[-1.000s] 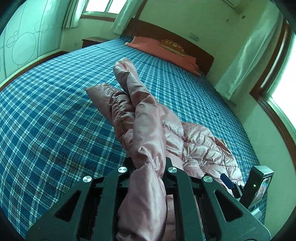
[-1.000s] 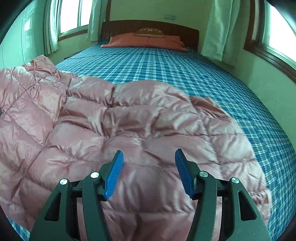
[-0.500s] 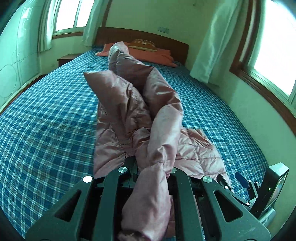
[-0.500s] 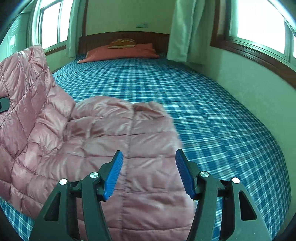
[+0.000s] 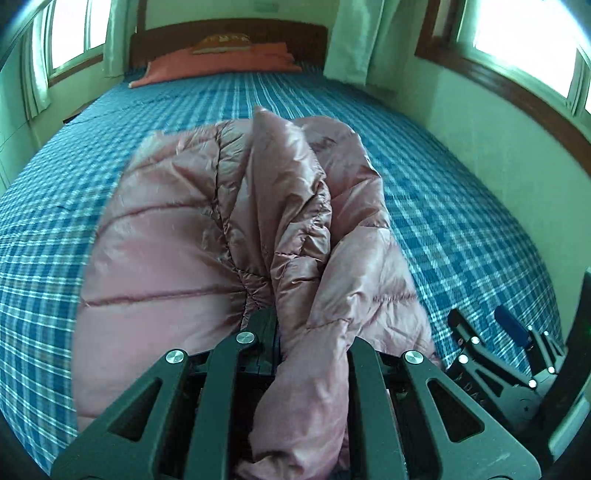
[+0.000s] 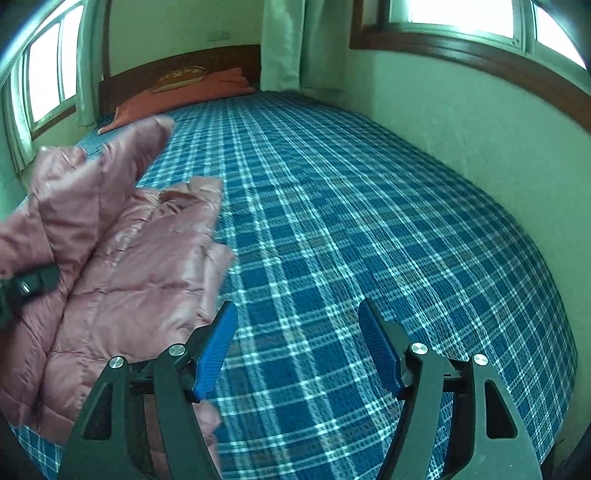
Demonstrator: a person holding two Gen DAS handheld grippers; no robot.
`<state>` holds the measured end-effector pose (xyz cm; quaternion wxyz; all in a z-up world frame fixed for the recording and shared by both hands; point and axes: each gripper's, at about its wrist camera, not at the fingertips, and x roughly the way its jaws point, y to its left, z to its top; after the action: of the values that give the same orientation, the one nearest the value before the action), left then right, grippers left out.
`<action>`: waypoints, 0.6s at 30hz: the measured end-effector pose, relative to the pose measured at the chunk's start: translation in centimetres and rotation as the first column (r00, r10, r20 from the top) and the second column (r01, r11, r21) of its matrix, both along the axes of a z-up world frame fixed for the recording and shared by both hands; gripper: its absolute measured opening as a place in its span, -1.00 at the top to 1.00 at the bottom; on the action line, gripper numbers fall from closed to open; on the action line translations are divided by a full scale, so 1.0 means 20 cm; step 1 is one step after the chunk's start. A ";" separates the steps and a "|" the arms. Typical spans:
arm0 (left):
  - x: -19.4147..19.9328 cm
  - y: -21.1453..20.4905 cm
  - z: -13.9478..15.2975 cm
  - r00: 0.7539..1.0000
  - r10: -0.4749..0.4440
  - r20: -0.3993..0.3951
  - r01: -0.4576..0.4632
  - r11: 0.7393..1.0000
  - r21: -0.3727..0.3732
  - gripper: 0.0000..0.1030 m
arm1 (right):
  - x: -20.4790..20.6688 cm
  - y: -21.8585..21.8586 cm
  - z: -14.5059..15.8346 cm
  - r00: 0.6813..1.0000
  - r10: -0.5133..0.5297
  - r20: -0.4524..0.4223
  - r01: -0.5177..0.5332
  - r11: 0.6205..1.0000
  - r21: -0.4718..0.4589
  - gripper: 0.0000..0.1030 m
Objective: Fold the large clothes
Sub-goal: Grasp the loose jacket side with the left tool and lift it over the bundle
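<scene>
The left gripper (image 5: 295, 332) is holding a pink puffy jacket (image 5: 229, 229). Its jaws are closed tight on a bunched-up part of the jacket, and some of that cloth is hanging down between the two black arms toward the camera. The rest of the jacket is spreading out in front of the gripper in a big puffy heap. It is blurry along its left side.

The jacket is sitting on a bed (image 5: 461, 206) with a blue checked cover. It is lying near the foot end of the bed, closer to the left side than to the right side. In the right wrist view the jacket (image 6: 122, 258) is filling the left part of the picture, and one piece of it is sticking up toward the pillow end.

The right gripper (image 6: 297, 343) is hanging over the bare blue cover, just beside the right edge of the jacket. Its jaws are wide open and holding nothing. Its blue pads (image 6: 218, 347) are facing each other with only the checked cover showing between them. The left pad is very near the jacket, but I cannot tell if it is touching.

An orange pillow (image 5: 218, 66) is lying at the far end of the bed, against a dark wooden headboard (image 5: 229, 35). Pale curtains (image 6: 280, 40) are hanging by the windows (image 6: 461, 14). A wall (image 6: 480, 140) is running along the right edge of the bed.
</scene>
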<state>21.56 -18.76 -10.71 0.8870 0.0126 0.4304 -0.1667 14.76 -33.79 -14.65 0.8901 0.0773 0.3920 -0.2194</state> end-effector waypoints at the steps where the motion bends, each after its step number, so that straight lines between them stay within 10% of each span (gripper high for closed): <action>1: 0.00 -0.02 -0.03 1.000 -0.005 -0.004 0.005 1.000 0.007 0.81 | 0.00 -0.02 -0.01 1.000 -0.006 -0.005 0.006 1.000 0.003 -0.31; 10: -0.04 -0.09 -0.09 0.999 -0.025 0.024 0.024 0.998 0.053 0.77 | 0.00 -0.10 -0.11 0.998 -0.042 -0.037 0.043 0.999 0.033 -0.31; 18: -0.15 -0.15 0.06 0.997 -0.059 0.046 0.060 0.998 -0.023 0.08 | -0.06 -0.10 -0.08 0.998 -0.053 -0.034 0.054 0.998 0.020 -0.31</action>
<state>18.57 -21.69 -9.50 0.8914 0.0185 0.4073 -0.1979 13.52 -35.71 -16.33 0.8764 0.0935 0.4069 -0.2401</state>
